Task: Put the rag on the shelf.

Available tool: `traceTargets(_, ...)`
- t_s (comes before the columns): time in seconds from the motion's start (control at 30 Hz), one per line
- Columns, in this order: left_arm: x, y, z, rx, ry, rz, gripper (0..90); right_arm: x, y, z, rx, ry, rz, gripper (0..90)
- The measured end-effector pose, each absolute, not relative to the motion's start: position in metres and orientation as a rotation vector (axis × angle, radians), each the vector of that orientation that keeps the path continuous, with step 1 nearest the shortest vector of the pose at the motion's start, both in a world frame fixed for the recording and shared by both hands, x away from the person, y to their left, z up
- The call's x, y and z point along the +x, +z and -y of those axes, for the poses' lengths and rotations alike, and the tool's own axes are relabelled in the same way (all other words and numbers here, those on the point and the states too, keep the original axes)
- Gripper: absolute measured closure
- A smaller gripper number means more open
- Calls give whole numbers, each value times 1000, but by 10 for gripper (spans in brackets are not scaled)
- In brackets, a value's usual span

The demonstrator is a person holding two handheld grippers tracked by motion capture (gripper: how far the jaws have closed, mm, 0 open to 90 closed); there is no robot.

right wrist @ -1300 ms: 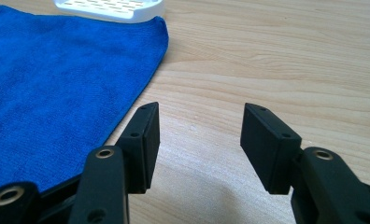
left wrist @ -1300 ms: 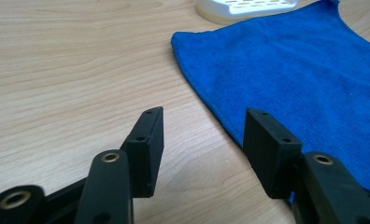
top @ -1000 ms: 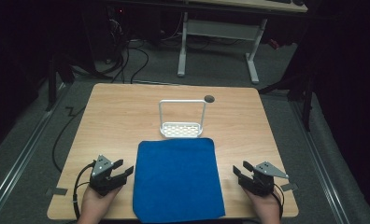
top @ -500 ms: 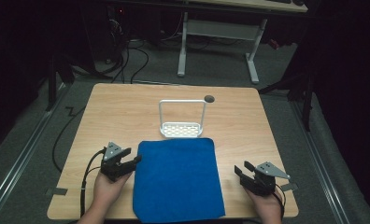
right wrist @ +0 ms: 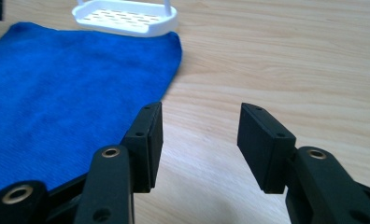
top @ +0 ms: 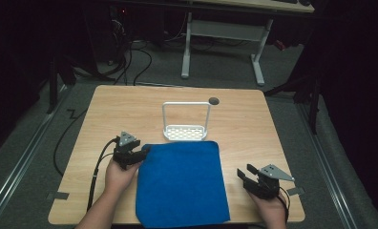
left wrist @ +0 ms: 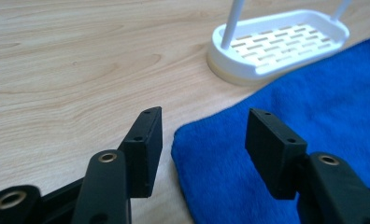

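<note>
A blue towel (top: 182,183) lies flat on the wooden table (top: 254,124), reaching its near edge. My left gripper (top: 141,153) is at the towel's far left corner. In the left gripper view that gripper (left wrist: 202,121) is open; its jaws have just been closing a little, and the corner of the towel (left wrist: 323,88) lies low between them, unpressed. My right gripper (top: 244,175) rests open on bare wood just right of the towel. In the right gripper view nothing lies between the jaws of this gripper (right wrist: 199,112), and the towel (right wrist: 71,79) spreads to their left.
A white slotted rack (top: 186,132) with a tall wire handle stands against the towel's far edge, and also appears as the rack (left wrist: 281,42) and the rack (right wrist: 127,18). A dark round hole (top: 214,100) marks the table's far side. Cables and desk legs are on the floor beyond.
My left gripper has moved forward and to the right, from the table's near left up to the towel's far left corner. The right gripper has stayed in place.
</note>
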State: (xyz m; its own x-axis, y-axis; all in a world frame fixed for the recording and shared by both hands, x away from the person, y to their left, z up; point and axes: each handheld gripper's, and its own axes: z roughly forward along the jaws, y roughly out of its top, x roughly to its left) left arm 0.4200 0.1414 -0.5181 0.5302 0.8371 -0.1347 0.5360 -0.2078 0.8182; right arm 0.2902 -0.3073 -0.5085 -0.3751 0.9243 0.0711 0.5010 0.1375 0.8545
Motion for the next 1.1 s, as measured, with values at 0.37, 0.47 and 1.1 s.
traceTargets(0.37, 431, -534, -140, 1903, 353, -1217, 517, 338, -500, 272, 1336, 1180, -2006, 543)
traceTargets(0.47, 431, -535, -139, 1909, 359, -1233, 515, 360, -503, 263, 1361, 1158, -2009, 543)
traceTargets(1.1, 429, -535, -134, 1945, 374, -1201, 754, 423, -524, 229, 1419, 970, -2095, 569)
